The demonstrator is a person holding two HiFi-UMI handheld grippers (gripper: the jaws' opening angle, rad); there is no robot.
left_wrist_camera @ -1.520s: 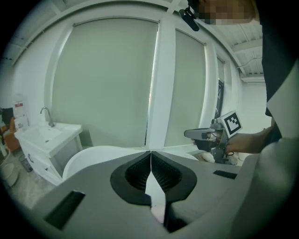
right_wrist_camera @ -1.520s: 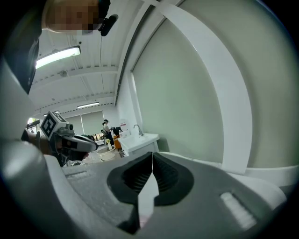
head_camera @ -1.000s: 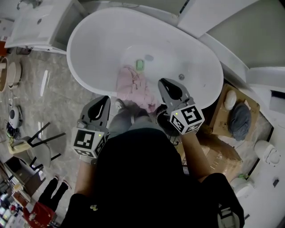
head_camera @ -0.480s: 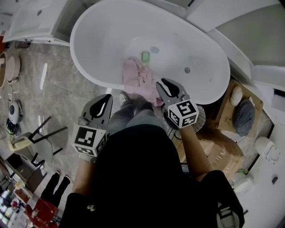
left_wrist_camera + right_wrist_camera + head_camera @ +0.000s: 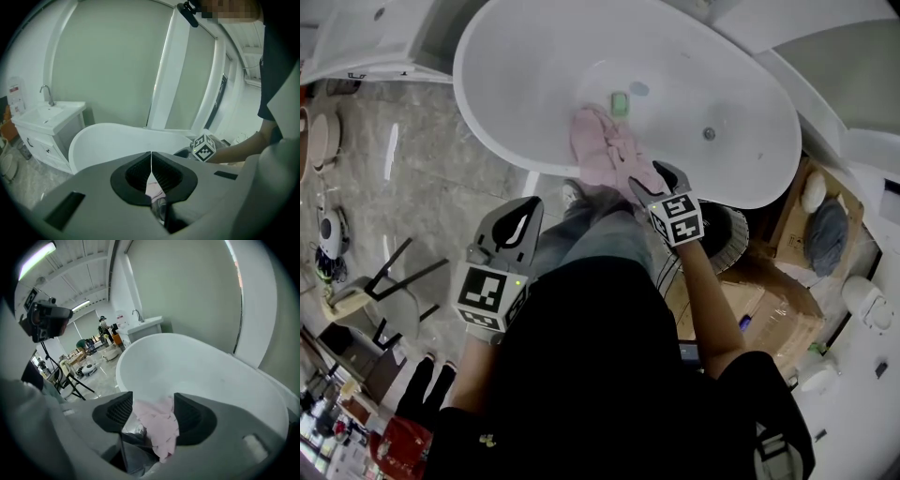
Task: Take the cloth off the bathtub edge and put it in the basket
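A pink cloth [image 5: 605, 150] hangs over the near edge of the white bathtub [image 5: 487, 141]. My right gripper [image 5: 661, 178] is at the cloth's lower right end. In the right gripper view its jaws are opening, and the pink cloth [image 5: 157, 423] lies in the gap between the pads. A dark round basket [image 5: 727, 239] stands on the floor just right of that gripper, under the tub's rim. My left gripper [image 5: 520, 220] hangs back over the floor, short of the tub. Its jaws meet in a thin line in the left gripper view [image 5: 151, 164].
A small green block [image 5: 620, 104] lies inside the tub beyond the cloth. Cardboard boxes [image 5: 778, 309] with a grey bundle [image 5: 828, 234] stand at the right. A white vanity [image 5: 375, 37] is at the far left, a chair [image 5: 384, 281] on the tiled floor.
My right gripper has moved forward to the cloth on the tub edge and its jaws have spread apart. The left gripper has barely shifted.
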